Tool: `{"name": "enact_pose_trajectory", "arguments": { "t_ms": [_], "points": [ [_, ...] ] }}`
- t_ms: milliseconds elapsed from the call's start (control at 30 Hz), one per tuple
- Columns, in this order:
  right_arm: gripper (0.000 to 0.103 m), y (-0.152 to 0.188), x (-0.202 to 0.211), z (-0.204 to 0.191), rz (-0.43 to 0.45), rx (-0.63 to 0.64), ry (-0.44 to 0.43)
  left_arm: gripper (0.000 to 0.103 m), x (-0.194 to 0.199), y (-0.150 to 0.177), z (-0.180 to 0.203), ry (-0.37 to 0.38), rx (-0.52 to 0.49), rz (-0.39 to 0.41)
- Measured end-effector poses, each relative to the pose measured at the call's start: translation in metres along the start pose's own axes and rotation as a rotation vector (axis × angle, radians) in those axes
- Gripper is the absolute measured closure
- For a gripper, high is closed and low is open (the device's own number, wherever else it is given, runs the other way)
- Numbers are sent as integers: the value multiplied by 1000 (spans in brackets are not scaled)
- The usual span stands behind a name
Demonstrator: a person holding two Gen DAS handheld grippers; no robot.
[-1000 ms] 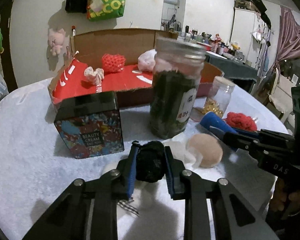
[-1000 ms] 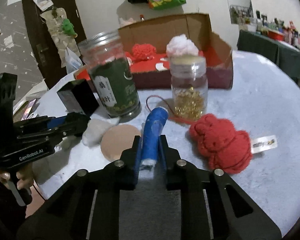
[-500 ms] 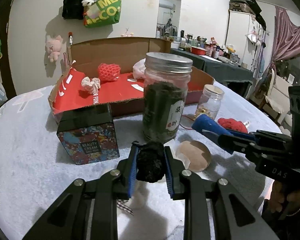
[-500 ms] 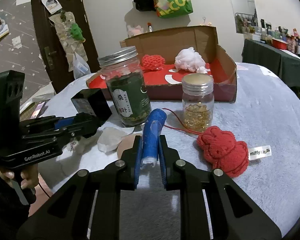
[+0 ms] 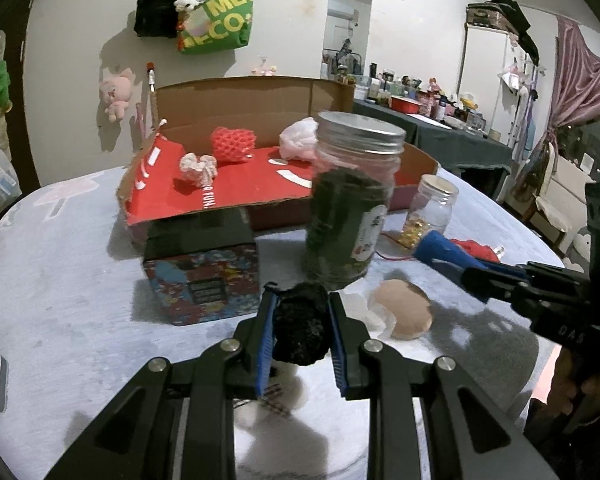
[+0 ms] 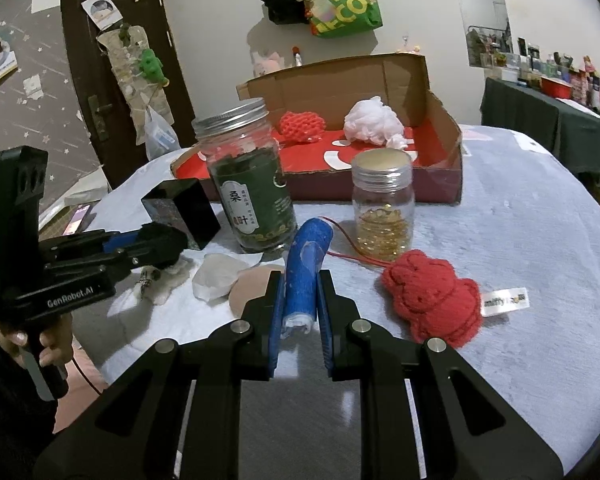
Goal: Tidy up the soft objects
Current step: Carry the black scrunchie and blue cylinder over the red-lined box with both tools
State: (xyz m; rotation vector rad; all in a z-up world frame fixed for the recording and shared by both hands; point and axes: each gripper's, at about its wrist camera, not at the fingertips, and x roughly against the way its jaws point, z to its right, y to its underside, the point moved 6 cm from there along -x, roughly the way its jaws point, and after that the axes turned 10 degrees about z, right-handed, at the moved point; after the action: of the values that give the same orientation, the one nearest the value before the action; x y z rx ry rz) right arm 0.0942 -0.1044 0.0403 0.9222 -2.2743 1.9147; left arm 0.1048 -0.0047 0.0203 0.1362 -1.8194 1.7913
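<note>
Left wrist view – jaws clamping black fuzzy ball (image 5: pixel 300 330), right jaws pinching blue roll (image 6: pixel 305 270)

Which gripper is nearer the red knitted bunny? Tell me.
Right. The right gripper, shut on the blue roll, sits just left of the red knitted bunny. The left gripper, shut on a black fuzzy ball, is farther left, beyond the green jar.
</note>
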Motion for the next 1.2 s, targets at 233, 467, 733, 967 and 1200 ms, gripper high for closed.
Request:
{"name": "enact_pose_trajectory", "arguments": {
  "t_ms": [233, 467, 733, 967, 1200],
  "points": [
    [87, -3, 13, 20, 2, -17, 29, 77, 12, 1, -23, -42, 23, 1],
    [87, -6, 23, 38, 10, -35, 44, 77, 20, 3, -55, -92, 54, -5],
    [87, -7, 25, 61, 7, -57, 49, 77, 18, 1, -93, -113, 69, -9],
    [87, -13, 20, 82, -11, -51, 38, 77, 6, -6, -107, -66, -14, -6],
    [87, -32, 8, 96, -34, -15, 4, 77, -12, -16, -119, -10, -61, -27]
  ]
}}
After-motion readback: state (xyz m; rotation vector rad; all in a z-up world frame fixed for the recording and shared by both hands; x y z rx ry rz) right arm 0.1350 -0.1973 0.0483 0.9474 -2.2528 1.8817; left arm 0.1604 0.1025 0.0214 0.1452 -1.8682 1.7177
